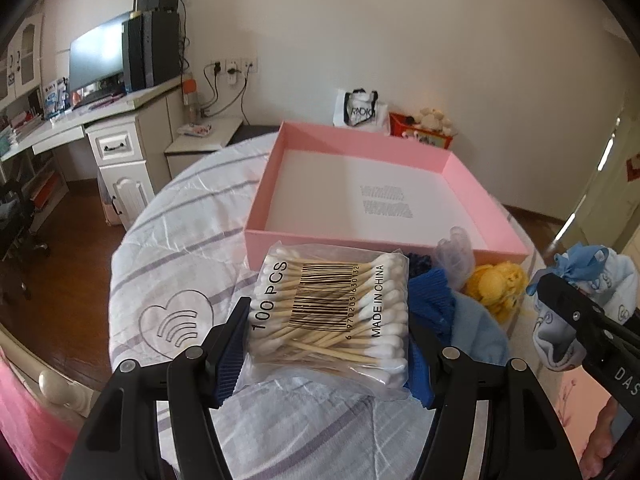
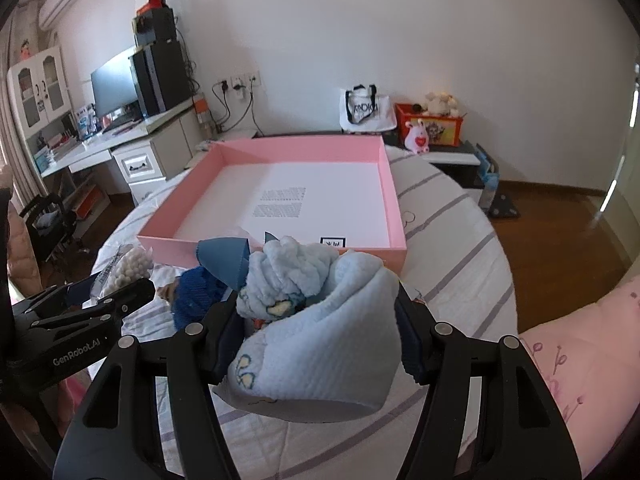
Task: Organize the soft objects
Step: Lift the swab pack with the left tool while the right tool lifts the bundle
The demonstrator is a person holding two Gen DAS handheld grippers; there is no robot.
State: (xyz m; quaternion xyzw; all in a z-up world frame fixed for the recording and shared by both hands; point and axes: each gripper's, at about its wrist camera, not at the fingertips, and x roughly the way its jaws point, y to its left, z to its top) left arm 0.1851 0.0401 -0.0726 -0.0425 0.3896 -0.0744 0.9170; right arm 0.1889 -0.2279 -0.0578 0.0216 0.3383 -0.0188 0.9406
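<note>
The left hand-held gripper (image 1: pixel 326 344) pinches a clear bag of cotton swabs (image 1: pixel 330 304) across its width, its pads pressed against the two short sides of the bag, which hangs clear above the striped worktop (image 1: pixel 172 248). The right hand-held gripper (image 2: pixel 320 332) clamps a pale blue baby bootie (image 2: pixel 320 340), soft fleece bulging up between its fingers and a blue ribbon (image 2: pixel 224 258) sticking out on top. Ahead of both sits the open pink box (image 2: pixel 394 208), its white floor bare, its near wall close to the worktop's near edge. A small heap remains on the worktop just before that wall: dark blue knitwear (image 1: pixel 430 292), a yellow woolly thing (image 1: pixel 496 284) and a clear crumpled bag (image 1: pixel 456 252).

The step in hand appears to be carrying both items over the near wall into the box. To do it well, each load should clear the rim before it is lowered. The swab bag is slippery and loosely filled, so a steady squeeze matters. Setting the two items in separate corners would likely leave room for the rest, and releasing low should keep them from bouncing.
</note>
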